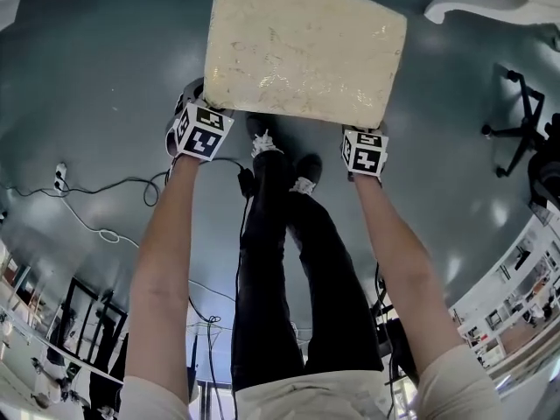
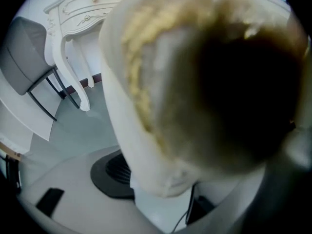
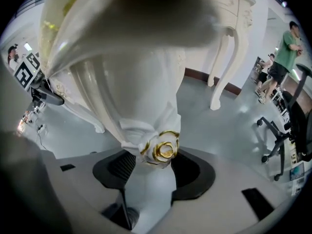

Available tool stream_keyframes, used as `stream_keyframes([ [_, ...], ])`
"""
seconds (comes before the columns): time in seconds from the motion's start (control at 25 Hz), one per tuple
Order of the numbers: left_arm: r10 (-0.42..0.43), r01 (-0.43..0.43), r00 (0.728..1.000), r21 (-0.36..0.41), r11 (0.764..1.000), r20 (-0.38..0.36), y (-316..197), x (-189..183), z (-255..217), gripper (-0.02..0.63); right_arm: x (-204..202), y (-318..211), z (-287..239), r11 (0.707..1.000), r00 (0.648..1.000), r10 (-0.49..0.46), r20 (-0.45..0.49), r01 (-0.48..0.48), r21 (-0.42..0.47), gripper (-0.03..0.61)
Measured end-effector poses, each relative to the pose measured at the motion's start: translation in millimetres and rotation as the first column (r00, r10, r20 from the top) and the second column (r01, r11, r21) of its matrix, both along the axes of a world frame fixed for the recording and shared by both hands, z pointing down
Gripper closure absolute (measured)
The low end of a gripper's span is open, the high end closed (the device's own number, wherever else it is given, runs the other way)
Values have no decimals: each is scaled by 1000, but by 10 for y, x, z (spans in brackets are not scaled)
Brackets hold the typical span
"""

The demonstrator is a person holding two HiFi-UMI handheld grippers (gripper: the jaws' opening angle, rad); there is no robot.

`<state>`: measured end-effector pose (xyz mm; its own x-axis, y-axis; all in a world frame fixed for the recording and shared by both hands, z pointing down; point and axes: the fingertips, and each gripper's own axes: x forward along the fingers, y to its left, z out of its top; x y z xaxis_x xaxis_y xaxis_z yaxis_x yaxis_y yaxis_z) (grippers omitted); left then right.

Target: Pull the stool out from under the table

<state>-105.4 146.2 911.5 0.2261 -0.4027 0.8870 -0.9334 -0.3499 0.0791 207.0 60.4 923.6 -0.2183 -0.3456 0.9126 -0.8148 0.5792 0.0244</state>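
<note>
The stool (image 1: 302,51), with a cream cushioned top, stands on the grey floor in front of my legs in the head view, out from the white carved table (image 1: 477,7). My left gripper (image 1: 208,114) holds its near left corner and my right gripper (image 1: 364,138) its near right corner. In the left gripper view the cushion corner (image 2: 161,106) fills the space beside the black pad (image 2: 113,172). In the right gripper view the white stool leg with a gold rose (image 3: 163,150) sits between both pads (image 3: 195,172), gripped.
An office chair base (image 1: 521,121) stands at the right. Cables (image 1: 96,226) and a power strip (image 1: 59,178) lie on the floor at the left. A grey chair (image 2: 24,57) stands beside the table legs (image 2: 73,72). A person in a green shirt (image 3: 287,48) stands far right.
</note>
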Motion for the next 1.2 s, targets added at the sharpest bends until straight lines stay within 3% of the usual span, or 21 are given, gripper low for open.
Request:
stream_keyframes([
  [0.32, -114, 114, 993, -14, 993, 3, 518, 45, -327, 311, 302, 416, -399, 999, 999, 36, -34, -36, -6, 353],
  [0.56, -180, 179, 983, -17, 984, -25, 936, 342, -1152, 313, 591, 825, -1312, 997, 997, 70, 12, -70, -31, 353],
  [0.64, -224, 225, 974, 16, 974, -34, 907, 405, -1497, 318, 604, 863, -1644, 997, 997, 72, 32, -71, -24, 353],
  [0.8, -303, 311, 948, 82, 947, -97, 705, 567, -2146, 324, 347, 869, -2200, 999, 993, 32, 114, -32, -1, 354],
  [0.92, -344, 358, 929, 99, 928, -136, 734, 840, -2776, 324, 33, 1115, -2622, 996, 975, -59, 214, 72, -51, 353],
  [1.04, -320, 344, 933, 148, 927, -166, 723, 1086, -3213, 324, -134, 1209, -3089, 991, 954, -124, 272, 133, -13, 353],
  [1.2, -291, 326, 940, 223, 919, -176, 532, 1159, -3687, 324, -306, 1092, -3607, 990, 933, -138, 332, 123, 63, 354],
])
